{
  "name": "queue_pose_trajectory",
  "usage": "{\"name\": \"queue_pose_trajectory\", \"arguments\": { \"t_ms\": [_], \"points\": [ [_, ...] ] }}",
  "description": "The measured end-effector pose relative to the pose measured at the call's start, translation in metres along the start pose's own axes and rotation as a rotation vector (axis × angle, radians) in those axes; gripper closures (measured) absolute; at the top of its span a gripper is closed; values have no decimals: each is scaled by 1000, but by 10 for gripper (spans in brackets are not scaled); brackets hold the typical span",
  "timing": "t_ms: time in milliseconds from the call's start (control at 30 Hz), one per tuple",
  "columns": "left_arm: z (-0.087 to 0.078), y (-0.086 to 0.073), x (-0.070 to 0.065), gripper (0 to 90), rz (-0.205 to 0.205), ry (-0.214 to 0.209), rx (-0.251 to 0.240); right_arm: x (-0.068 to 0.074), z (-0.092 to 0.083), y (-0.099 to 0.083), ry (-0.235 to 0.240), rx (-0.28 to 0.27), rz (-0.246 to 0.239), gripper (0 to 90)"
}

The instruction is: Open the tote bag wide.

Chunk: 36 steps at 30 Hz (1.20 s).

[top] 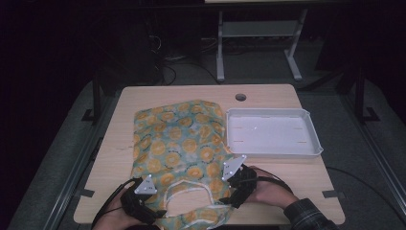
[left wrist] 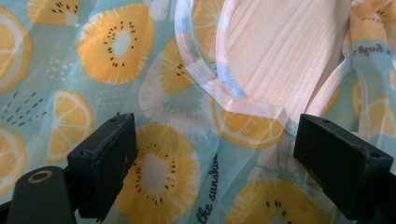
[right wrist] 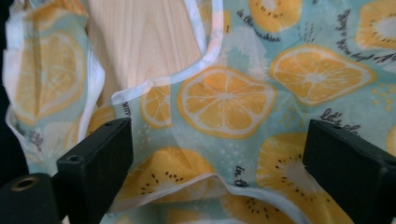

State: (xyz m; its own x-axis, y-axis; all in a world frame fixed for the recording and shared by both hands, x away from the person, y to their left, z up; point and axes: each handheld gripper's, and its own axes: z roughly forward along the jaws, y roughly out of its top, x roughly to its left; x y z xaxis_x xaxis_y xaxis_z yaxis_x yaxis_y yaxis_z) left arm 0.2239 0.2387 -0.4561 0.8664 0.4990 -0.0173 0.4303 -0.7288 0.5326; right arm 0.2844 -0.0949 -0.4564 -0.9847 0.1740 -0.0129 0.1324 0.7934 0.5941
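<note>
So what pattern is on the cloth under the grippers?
Pale blue cloth printed with orange citrus slices and yellow kiwi slices, white trim; clearest in the left gripper view.

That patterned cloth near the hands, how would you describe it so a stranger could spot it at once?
On the wooden table, left of the white tray, lies a thin cloth bag, spread flat, its handle loops at the near edge. It is pale blue, printed all over with orange slices and trimmed in white, the one patterned thing there.

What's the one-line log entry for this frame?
item: teal fruit-print fabric bag flat on wooden table | left gripper: jaws open over bag | right gripper: jaws open over bag | white plastic tray: empty
</note>
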Motion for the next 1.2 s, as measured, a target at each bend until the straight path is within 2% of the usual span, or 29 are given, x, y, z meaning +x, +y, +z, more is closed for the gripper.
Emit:
{"name": "queue_pose_trajectory", "arguments": {
  "t_ms": [33,300,467,600,933,1200],
  "points": [
    [0,0,0,123,12,5,3,1,1,0,4,7,2,76],
    [-1,-2,1,150,14,2,-11,2,8,-4,19,47,-10,71],
    [-3,-3,3,193,7,6,-16,2,8,-5,19,38,-12,93],
    [-5,-4,7,282,4,13,-26,0,6,-3,18,32,-9,181],
    [-8,-4,16,547,-16,19,-43,-6,3,0,7,9,17,505],
    [-9,-3,22,720,-20,21,-45,-10,4,4,7,9,9,737]
  ]
}}
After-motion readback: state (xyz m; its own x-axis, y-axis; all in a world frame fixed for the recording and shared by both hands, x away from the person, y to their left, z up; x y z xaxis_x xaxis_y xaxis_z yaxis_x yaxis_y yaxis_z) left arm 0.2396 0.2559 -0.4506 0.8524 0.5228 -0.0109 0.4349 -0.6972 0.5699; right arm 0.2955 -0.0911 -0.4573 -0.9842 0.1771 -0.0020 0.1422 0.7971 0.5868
